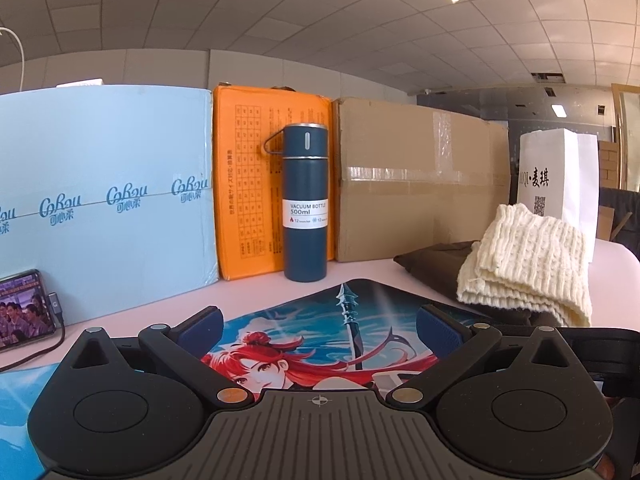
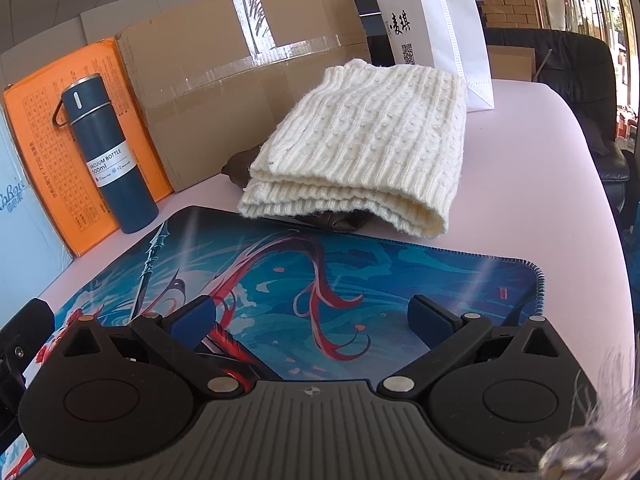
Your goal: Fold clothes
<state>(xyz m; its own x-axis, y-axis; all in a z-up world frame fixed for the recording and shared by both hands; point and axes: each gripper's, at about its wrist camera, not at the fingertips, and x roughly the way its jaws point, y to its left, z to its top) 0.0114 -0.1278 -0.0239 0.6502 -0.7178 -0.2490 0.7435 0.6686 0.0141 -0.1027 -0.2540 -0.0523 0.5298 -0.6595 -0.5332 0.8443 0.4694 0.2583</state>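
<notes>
The folded cream ribbed knit sweater (image 2: pixel 360 140) lies ahead, probably nearer the right gripper (image 2: pixel 316 320); both it and the left gripper (image 1: pixel 320 332) gape, empty.

Readable print on the bottle, boxes and bag behind the desk mat.

The dark blue flask (image 1: pixel 305 202) carries a white label reading "VACUUM BOTTLE 500ml", with a "12" beside each of two small icons beneath; the rest of that line is too fine to read. The pale blue box (image 1: pixel 104 200) repeats a script logo that looks like "CoRou" over the Chinese characters 可心柔. The orange box (image 1: pixel 248 184) bears a printed grid of small characters, too small to read. The white paper bag (image 1: pixel 560 176) shows "IQ·麦琪" running sideways above a QR code.
</notes>
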